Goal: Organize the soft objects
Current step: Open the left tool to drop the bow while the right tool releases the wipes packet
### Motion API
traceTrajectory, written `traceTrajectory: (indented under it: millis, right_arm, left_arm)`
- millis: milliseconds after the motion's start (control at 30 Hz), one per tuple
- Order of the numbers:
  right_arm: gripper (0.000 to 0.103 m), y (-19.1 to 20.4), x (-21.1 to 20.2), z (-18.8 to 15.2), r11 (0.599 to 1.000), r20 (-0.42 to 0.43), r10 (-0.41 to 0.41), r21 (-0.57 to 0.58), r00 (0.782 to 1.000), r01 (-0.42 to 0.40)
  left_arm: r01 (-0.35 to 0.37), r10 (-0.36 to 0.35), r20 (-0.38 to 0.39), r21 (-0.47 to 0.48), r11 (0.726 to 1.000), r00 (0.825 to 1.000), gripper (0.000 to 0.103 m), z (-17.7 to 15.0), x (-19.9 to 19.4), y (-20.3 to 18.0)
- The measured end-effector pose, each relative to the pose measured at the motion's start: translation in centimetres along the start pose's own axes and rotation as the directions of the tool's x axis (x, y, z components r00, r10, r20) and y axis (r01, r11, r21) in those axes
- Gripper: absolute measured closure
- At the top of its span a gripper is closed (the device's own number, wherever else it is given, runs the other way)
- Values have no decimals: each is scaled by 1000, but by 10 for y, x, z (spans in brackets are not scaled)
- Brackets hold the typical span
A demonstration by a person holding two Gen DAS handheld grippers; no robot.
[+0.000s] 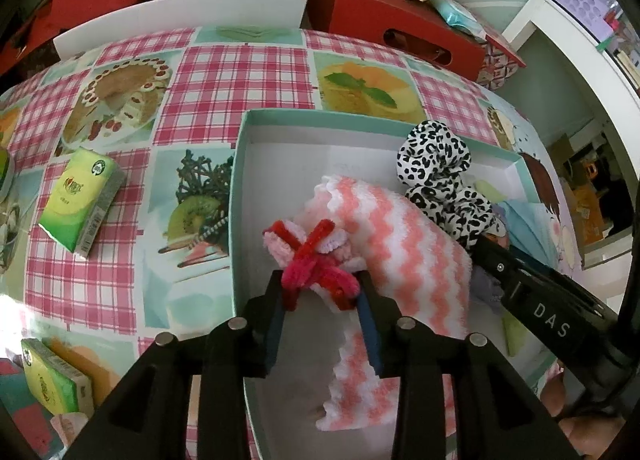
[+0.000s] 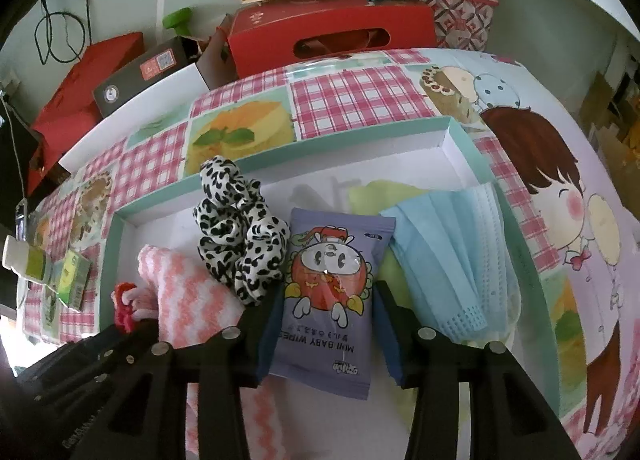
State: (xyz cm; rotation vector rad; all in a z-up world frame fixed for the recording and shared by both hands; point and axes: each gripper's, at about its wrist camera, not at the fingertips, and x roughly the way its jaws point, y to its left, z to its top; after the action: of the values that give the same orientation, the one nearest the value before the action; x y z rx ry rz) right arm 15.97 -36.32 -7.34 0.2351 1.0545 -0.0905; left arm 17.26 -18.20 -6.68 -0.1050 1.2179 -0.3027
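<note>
A table (image 1: pixel 224 72) carries everything, covered by a cloth of pink checks and printed cakes and desserts. A shallow box (image 1: pixel 280 116) with a mint-green rim lies on its right half. To the left lie two green tissue packs, one (image 1: pixel 82 204) further off and one (image 1: pixel 52 380) at the near edge. A white board (image 1: pixel 180 16) stands along the far edge.

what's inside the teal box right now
Inside the teal box: a pink-and-white towel, pipe-cleaner bundle, leopard scrunchie, purple baby wipes pack and blue face masks. Something light green lies underneath, mostly covered.
</note>
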Motion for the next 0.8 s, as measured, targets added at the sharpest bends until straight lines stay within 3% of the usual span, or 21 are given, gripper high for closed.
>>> traceTrajectory:
  millis: [233, 533, 667, 800]
  right_arm:
    - [49, -1, -2, 1, 1000, 3, -11, -10, 1000, 11]
    - [49, 0, -16, 3, 1000, 38, -14, -19, 999, 14]
    - [49, 0, -22, 5, 1000, 52, -18, -19, 999, 19]
    - [48, 0, -27, 6, 1000, 67, -16, -19, 998, 17]
  left_arm:
    - [-9, 9, -6, 14, 1000, 1000, 66, -1, -1, 0]
    - [-2, 1, 15, 34, 999, 1000, 60, 4, -15, -3]
    - [9, -10, 25, 37, 999, 1000, 52, 7, -24, -4]
    - [7, -9, 40, 44, 999, 999, 52, 8, -32, -4]
